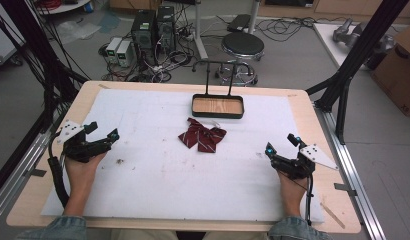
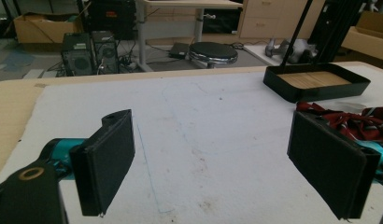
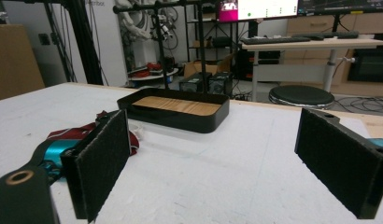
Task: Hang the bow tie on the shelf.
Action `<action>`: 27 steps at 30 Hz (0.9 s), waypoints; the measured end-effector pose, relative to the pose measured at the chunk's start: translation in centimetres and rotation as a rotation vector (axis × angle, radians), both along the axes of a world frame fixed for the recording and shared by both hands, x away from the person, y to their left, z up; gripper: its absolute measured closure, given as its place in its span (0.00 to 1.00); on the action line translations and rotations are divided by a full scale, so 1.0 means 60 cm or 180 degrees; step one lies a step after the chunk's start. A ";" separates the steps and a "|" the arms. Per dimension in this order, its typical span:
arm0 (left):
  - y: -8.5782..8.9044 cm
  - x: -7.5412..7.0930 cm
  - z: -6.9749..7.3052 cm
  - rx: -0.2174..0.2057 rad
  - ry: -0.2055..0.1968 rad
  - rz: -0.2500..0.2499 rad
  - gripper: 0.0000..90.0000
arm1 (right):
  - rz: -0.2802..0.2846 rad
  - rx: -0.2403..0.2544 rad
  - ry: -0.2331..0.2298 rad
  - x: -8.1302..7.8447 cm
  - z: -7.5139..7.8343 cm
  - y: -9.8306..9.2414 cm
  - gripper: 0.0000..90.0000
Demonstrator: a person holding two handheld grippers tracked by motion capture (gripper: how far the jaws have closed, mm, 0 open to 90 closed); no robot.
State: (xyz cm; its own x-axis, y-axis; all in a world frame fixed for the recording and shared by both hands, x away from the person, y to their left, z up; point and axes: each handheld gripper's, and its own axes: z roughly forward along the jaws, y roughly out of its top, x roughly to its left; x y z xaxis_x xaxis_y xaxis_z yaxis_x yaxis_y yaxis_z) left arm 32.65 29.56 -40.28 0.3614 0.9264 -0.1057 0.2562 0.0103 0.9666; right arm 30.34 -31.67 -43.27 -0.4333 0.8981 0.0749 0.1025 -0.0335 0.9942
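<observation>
A dark red striped bow tie (image 1: 202, 136) lies crumpled on the white mat, just in front of a black tray with a wooden bottom (image 1: 217, 115). My left gripper (image 1: 102, 131) rests open at the mat's left side, well away from the tie. My right gripper (image 1: 281, 144) rests open at the right side, also apart from it. In the left gripper view the bow tie (image 2: 348, 119) lies past the right jaw, with the tray (image 2: 283, 91) beyond. In the right gripper view the bow tie (image 3: 68, 133) peeks out behind the left jaw, and the tray (image 3: 180, 121) stands ahead.
A white mat (image 1: 158, 170) covers most of the wooden table (image 1: 313, 120). A thin black stand (image 1: 217, 64) rises behind the tray. Beyond the far edge stand a round stool (image 1: 242, 46) and computer towers (image 1: 152, 29) among cables. Black frame posts flank the table.
</observation>
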 end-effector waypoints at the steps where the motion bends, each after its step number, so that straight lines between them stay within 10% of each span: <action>1: 0.000 0.000 0.000 0.0000 0.0000 0.0000 0.17 | 0.0004 -0.0007 0.0006 0.000 0.000 0.002 0.11; 27: -0.009 0.007 -0.001 -0.0016 0.0034 -0.0097 0.20 | 0.0522 -0.0138 0.0060 0.117 0.087 0.100 0.17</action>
State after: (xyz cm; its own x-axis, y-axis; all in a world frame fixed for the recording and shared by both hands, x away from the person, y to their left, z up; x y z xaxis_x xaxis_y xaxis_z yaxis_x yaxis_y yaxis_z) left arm 33.10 29.00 -40.33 0.3883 0.9144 -0.1143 0.2669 0.0071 0.9637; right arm 37.38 -25.68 -38.04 -0.5732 0.8181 0.0470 0.1215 0.0281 0.9922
